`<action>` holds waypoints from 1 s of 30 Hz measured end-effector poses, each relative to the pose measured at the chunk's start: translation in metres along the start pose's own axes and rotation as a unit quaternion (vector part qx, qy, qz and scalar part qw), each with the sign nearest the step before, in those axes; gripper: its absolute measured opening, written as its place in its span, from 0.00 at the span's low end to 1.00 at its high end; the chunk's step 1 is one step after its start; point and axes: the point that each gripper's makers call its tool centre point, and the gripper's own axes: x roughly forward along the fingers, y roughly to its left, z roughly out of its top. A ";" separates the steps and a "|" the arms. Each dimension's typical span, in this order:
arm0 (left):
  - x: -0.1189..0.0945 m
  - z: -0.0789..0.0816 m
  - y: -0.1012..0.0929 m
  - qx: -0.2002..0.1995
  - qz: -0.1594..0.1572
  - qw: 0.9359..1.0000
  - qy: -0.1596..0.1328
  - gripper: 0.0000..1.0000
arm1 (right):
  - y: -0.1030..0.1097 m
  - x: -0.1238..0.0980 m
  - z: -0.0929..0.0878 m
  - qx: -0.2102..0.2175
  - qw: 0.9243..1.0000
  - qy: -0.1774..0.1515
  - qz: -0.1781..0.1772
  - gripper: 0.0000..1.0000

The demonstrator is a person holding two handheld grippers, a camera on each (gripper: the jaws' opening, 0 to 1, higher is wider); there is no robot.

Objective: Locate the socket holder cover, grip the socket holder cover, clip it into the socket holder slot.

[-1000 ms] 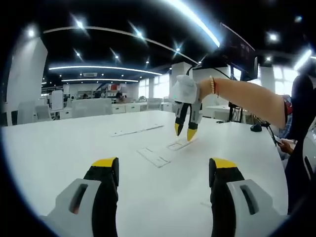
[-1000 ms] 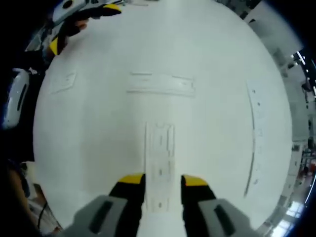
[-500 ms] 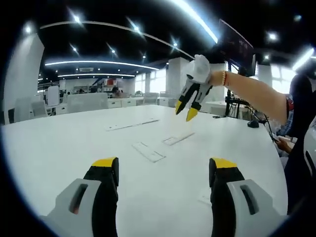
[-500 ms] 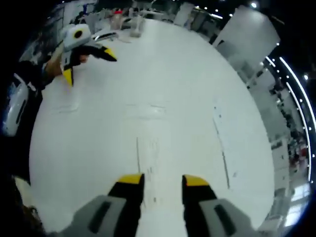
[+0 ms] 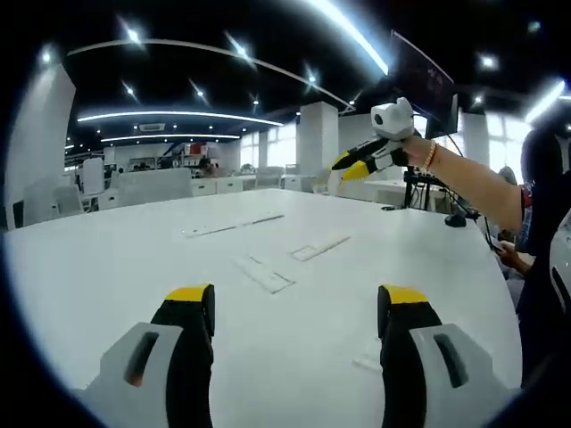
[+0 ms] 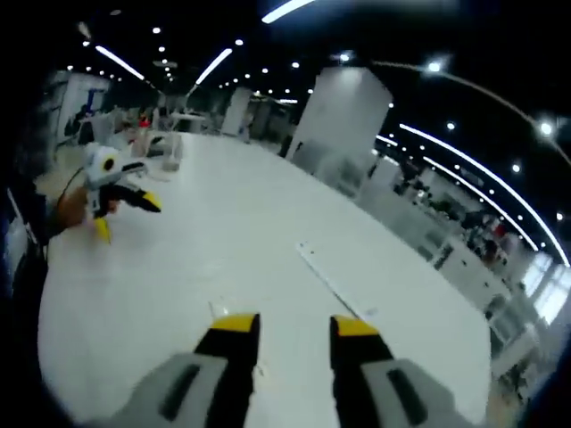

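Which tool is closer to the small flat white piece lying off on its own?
Left. The left tool hovers low, the small white piece just beside one jaw; the right tool is up in the air, farther across the table.

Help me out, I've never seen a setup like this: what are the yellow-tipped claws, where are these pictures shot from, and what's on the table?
A person holds a hand-held two-jaw gripper in each hand, and each carries a fisheye camera looking along its jaws. In the left gripper view the left gripper stands open and empty over a white table, while the right gripper is raised in the person's hand. The right gripper view also shows the left gripper further off. Flat white socket holder parts and a long strip lie on the table. Nothing is held.
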 end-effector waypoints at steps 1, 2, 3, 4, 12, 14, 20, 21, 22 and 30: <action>0.000 0.001 0.000 0.000 -0.001 1.000 -0.001 0.74 | -0.004 -0.002 -0.006 0.018 1.000 -0.005 -0.016 0.32; 0.001 0.001 0.001 0.000 0.000 1.000 -0.001 0.74 | -0.006 -0.002 -0.010 0.034 0.999 -0.013 -0.026 0.32; 0.001 0.002 0.001 0.001 0.000 1.000 -0.002 0.74 | -0.006 -0.001 -0.017 0.052 0.998 -0.013 -0.035 0.32; 0.001 0.003 0.002 0.001 0.000 1.000 -0.002 0.74 | -0.005 0.001 -0.025 0.066 0.997 -0.012 -0.039 0.31; 0.001 0.005 0.007 -0.001 0.004 1.000 -0.006 0.74 | 0.007 0.018 -0.065 0.119 0.991 -0.030 -0.056 0.26; 0.001 0.004 0.008 -0.003 0.005 1.000 -0.003 0.74 | 0.008 0.020 -0.067 0.114 0.991 -0.037 -0.061 0.25; 0.002 0.001 0.007 -0.002 0.004 1.000 0.001 0.74 | 0.009 0.021 -0.071 0.143 0.984 -0.084 -0.068 0.22; 0.002 0.001 0.007 -0.002 0.003 1.000 0.001 0.74 | 0.009 0.021 -0.075 0.141 0.984 -0.084 -0.071 0.20; 0.002 0.000 0.006 -0.002 0.002 1.000 0.001 0.74 | 0.011 0.021 -0.078 0.137 0.985 -0.081 -0.073 0.18; -0.001 -0.002 0.004 -0.001 0.005 1.000 0.000 0.74 | 0.015 0.025 -0.103 0.145 0.985 -0.045 -0.079 0.04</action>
